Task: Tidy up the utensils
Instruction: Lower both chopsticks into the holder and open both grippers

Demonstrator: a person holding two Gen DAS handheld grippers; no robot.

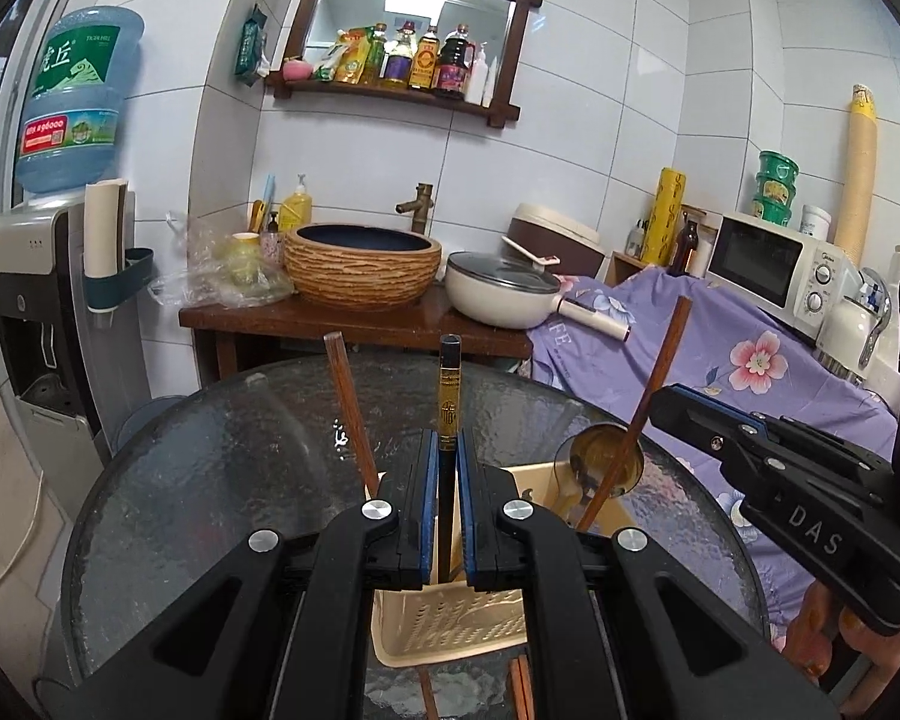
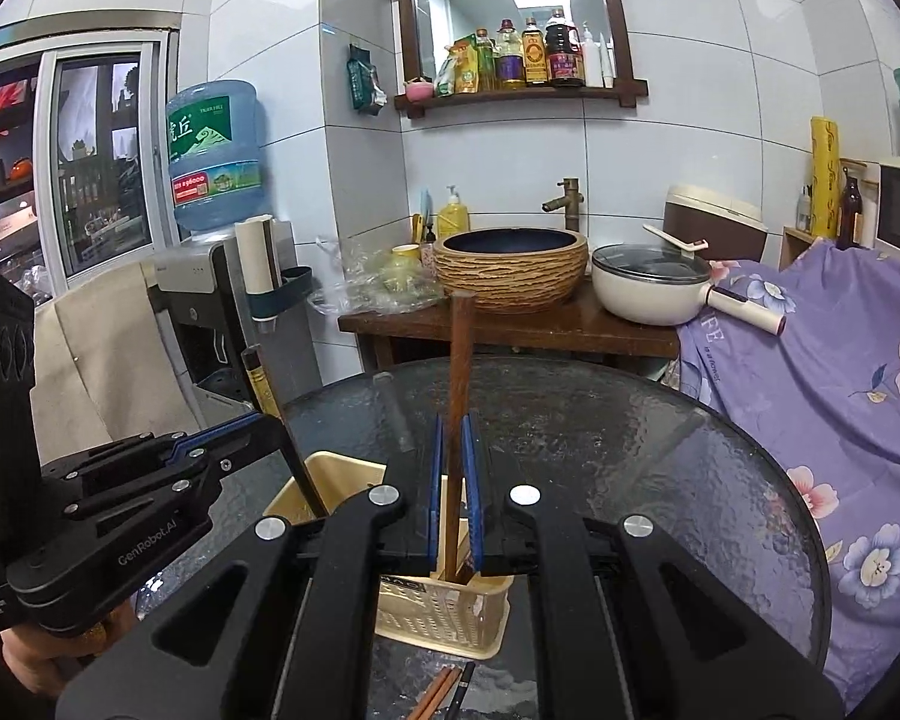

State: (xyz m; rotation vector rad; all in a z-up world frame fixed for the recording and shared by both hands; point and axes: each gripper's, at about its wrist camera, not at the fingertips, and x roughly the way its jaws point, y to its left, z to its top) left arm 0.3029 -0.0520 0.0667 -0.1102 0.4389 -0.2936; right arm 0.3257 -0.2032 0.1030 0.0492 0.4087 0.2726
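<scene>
My left gripper (image 1: 448, 444) is shut on a black chopstick with a gold band (image 1: 449, 396). It stands upright, its lower end inside the beige slotted basket (image 1: 450, 630) on the glass table. A brown chopstick (image 1: 348, 414) and a golden spoon (image 1: 606, 453), bowl up, stand in the same basket. In the right wrist view my right gripper (image 2: 455, 426) is shut on a brown chopstick (image 2: 459, 390) whose lower end dips into the basket (image 2: 438, 618). The two grippers are side by side over the basket. Each shows in the other's view: right gripper (image 1: 669, 405), left gripper (image 2: 261, 423).
Loose chopsticks (image 2: 441, 693) lie on the round glass table (image 2: 630, 450) in front of the basket. Behind the table a wooden stand carries a woven basin (image 1: 363, 264) and a lidded pot (image 1: 498, 294). A purple floral cloth (image 1: 720, 372) is on the right, a water dispenser (image 1: 36, 300) on the left.
</scene>
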